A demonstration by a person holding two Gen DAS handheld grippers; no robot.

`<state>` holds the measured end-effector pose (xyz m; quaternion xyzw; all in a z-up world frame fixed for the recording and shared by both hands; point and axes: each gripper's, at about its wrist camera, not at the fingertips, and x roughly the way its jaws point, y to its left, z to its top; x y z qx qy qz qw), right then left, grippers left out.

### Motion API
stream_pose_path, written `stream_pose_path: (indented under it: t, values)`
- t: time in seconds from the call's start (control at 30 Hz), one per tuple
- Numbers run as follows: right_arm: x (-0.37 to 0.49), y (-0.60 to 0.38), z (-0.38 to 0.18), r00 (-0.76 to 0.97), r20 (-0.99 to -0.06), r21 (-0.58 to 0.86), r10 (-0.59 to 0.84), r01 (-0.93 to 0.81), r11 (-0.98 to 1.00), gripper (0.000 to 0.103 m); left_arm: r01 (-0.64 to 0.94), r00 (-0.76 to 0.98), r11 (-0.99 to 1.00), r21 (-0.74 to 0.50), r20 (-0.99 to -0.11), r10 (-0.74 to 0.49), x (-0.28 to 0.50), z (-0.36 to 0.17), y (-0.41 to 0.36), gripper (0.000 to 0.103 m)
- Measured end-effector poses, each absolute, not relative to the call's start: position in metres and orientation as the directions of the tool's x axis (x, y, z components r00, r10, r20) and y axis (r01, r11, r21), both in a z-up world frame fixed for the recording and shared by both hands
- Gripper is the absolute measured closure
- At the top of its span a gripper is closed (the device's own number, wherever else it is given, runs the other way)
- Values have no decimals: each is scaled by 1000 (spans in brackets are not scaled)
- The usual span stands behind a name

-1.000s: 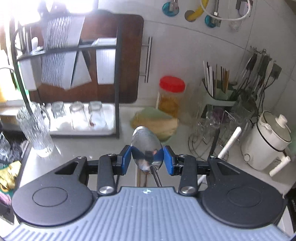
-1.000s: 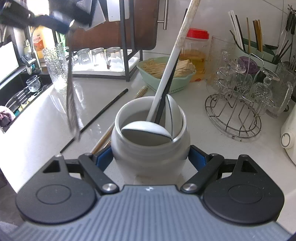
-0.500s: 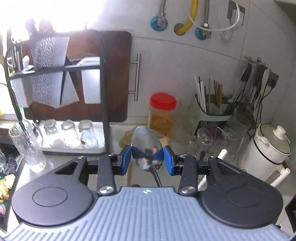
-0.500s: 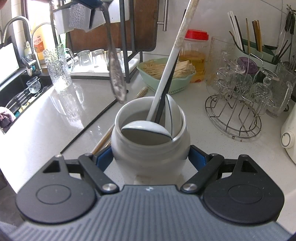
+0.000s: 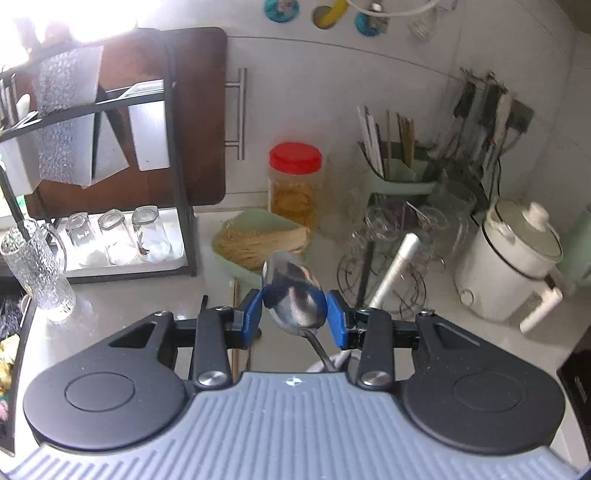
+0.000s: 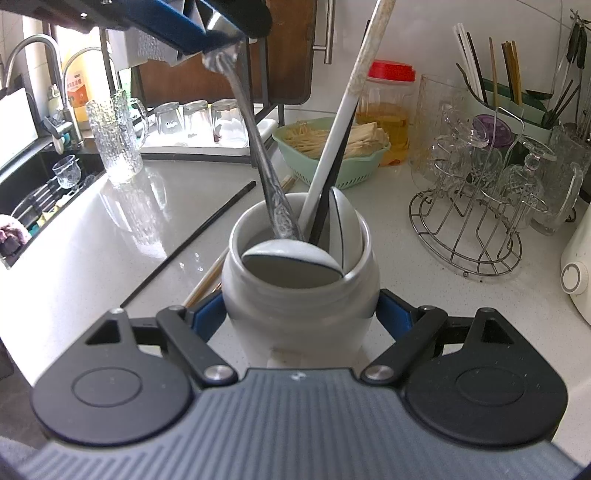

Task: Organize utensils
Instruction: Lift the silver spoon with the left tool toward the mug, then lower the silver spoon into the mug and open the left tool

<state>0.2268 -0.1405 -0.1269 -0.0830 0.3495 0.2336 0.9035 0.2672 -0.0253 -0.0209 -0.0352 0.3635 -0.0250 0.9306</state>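
My left gripper (image 5: 294,317) is shut on the bowl of a metal spoon (image 5: 293,295), whose handle hangs down. In the right wrist view that left gripper (image 6: 218,27) sits at the top, and the spoon (image 6: 258,147) slants down with its handle end inside the mouth of the white ceramic jar (image 6: 301,291). My right gripper (image 6: 301,319) is shut on the jar's sides. The jar holds two white ceramic spoons, a long white utensil (image 6: 347,122) and a black chopstick (image 6: 334,184). A loose black chopstick (image 6: 192,243) and wooden chopsticks (image 6: 207,278) lie on the counter left of the jar.
A green basket of noodles (image 6: 332,147), a red-lidded jar (image 6: 389,99) and a wire glass rack (image 6: 476,192) stand behind. A textured glass mug (image 6: 116,140) and dish rack with upturned glasses (image 6: 199,118) are at left by the sink (image 6: 33,199). A white cooker (image 5: 513,266) is at right.
The left gripper has carried the spoon from the left to above the jar, and the handle end now dips into the jar's mouth. The right gripper and jar have not moved.
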Motion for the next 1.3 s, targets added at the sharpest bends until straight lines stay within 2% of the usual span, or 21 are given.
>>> stream_pose_path:
  t: [0.17, 0.4, 0.7, 1.03, 1.3]
  values:
    - [228, -138, -128, 651, -668, 15, 361, -473, 881, 14, 79, 688, 995, -55, -720, -95, 262, -17, -33, 59]
    - [227, -139, -128, 658, -661, 19, 361, -466, 885, 14, 175, 618, 985, -6, -778, -115, 266, -17, -46, 66]
    - [226, -139, -129, 665, -654, 19, 360, -461, 887, 14, 248, 521, 968, -29, -839, -158, 276, -27, -67, 91]
    - [225, -141, -130, 669, -647, 19, 365, -465, 885, 14, 219, 409, 974, -64, -900, -151, 288, -46, -70, 92]
    - [225, -141, -130, 666, -646, 16, 372, -475, 880, 14, 198, 425, 977, -77, -891, -156, 287, -44, -67, 92]
